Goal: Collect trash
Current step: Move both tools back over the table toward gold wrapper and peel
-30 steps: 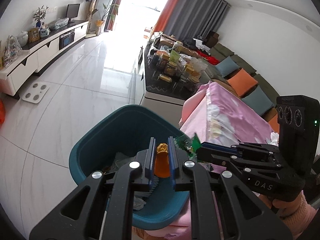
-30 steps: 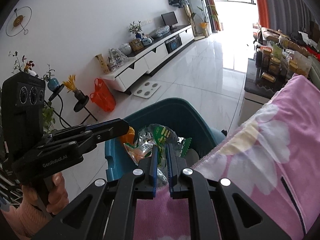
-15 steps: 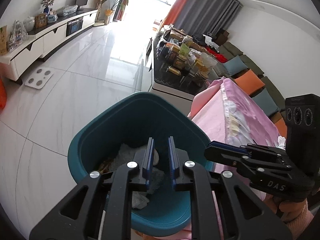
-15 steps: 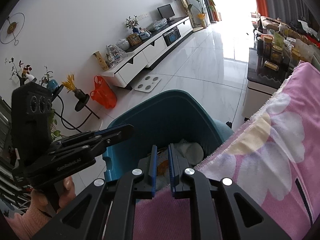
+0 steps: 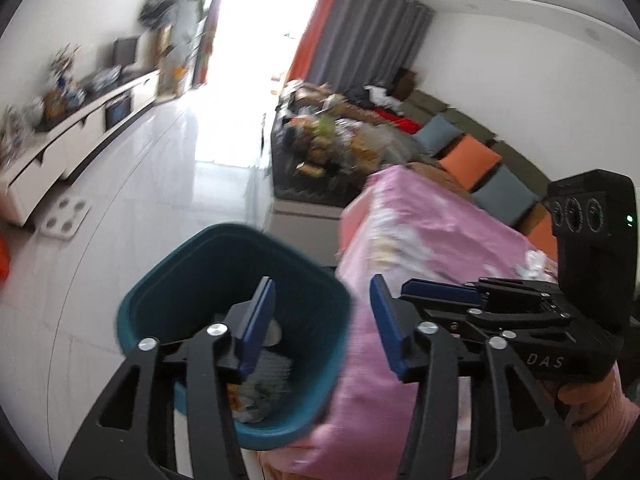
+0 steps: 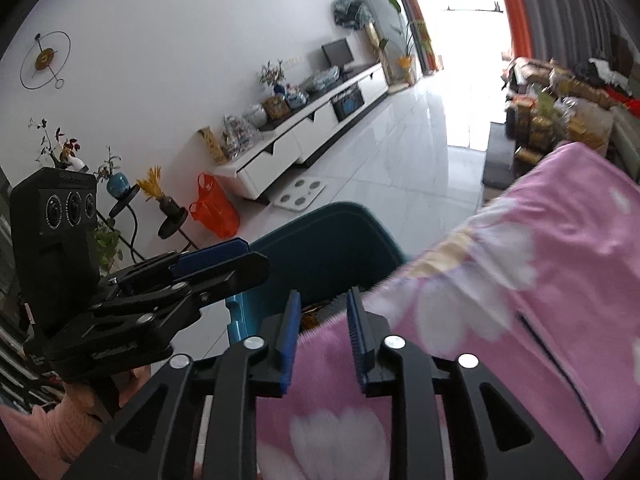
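Observation:
A teal bin (image 5: 224, 276) stands on the floor against the table with the pink flowered cloth (image 5: 424, 236). Crumpled wrappers (image 5: 256, 396) lie at its bottom. My left gripper (image 5: 322, 292) hangs over the bin's near right rim, its jaws opening with nothing between them. My right gripper (image 6: 324, 300) is above the cloth's edge (image 6: 500, 280), just short of the bin (image 6: 320, 240). Its jaws are opening too, and nothing is between them. A bit of trash (image 6: 316, 315) shows in the bin past its fingers. Each gripper appears side-on in the other's view, the right gripper (image 5: 408, 292) and the left gripper (image 6: 236, 254).
A white TV cabinet (image 6: 304, 136) lines the far wall, with an orange bag (image 6: 214, 212) and a white floor scale (image 6: 300, 197) before it. A dark low table heaped with packets (image 5: 320, 152) and a sofa with cushions (image 5: 472, 156) lie beyond the pink table.
A second ago the left gripper held an orange piece and the right a green wrapper over the bin. Both pieces are gone from the jaws, which have parted, and both grippers have drawn back.

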`<action>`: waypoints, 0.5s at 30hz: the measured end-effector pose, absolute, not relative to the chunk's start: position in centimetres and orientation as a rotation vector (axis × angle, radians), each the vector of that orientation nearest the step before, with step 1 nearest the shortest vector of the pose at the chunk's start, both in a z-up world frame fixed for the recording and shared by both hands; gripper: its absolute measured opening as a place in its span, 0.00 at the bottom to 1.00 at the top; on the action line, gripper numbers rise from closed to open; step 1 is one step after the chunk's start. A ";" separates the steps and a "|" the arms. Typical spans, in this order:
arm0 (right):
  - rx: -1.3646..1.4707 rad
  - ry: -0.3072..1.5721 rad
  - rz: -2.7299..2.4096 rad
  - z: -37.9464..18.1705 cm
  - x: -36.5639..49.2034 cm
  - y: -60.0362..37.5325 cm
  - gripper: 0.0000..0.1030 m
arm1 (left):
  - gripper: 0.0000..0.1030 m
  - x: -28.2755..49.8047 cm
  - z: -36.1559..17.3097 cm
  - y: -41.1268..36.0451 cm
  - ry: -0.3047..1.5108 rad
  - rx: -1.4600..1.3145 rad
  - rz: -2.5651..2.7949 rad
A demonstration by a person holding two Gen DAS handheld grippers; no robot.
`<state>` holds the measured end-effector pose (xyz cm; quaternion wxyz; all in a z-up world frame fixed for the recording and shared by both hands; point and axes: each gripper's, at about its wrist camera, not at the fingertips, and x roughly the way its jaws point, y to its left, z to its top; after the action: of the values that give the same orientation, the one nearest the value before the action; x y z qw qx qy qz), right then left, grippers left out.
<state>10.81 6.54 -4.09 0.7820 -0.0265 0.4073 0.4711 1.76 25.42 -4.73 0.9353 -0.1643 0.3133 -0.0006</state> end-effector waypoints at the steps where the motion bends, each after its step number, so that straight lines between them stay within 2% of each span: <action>1: -0.048 0.865 1.006 -3.7 10.6 5.4 0.25 | 0.50 1.8 -4.2 24.3 0.628 -0.318 -0.028; 3: -0.027 0.842 0.978 -3.0 10.3 3.0 0.26 | 0.55 1.8 -3.6 22.2 0.614 -0.298 -0.084; 15: 0.078 0.769 0.721 -1.7 9.2 -11.7 0.28 | 0.56 3.1 -4.3 8.9 0.673 -0.186 -0.400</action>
<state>9.22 -11.74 -1.74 0.8636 0.0371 0.3667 0.3440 3.08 8.91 -4.34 0.9202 -0.0904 0.3274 -0.1946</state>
